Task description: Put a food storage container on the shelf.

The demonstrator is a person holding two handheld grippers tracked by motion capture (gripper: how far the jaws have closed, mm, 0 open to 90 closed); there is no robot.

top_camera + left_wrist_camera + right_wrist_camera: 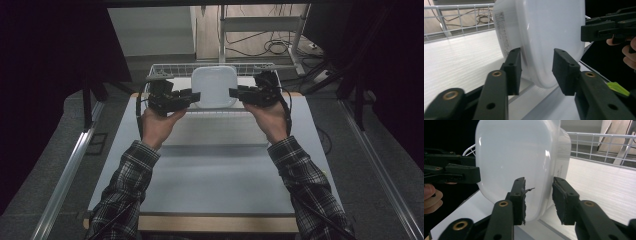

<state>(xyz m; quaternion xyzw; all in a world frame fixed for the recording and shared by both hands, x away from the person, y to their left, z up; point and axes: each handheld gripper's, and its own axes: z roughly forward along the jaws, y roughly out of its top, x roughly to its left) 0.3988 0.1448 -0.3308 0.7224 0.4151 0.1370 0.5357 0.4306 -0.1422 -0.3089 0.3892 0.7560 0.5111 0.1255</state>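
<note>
Item: white plastic tub [214, 86], far bench [220, 170], at wire basket [175, 70].
Handling: likely light, stiff, slick.
Hold: opposite rims.
Left gripper [536, 65]: jaws apart, astride rim.
Right gripper [538, 192]: same.

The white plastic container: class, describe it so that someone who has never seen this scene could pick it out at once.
Start at the white table and look to its far edge, where a white wire basket stands. Between the left gripper and the right gripper sits the white plastic container, square with rounded corners. It is the one solid, smooth white thing amid thin wire and black jaws.
</note>
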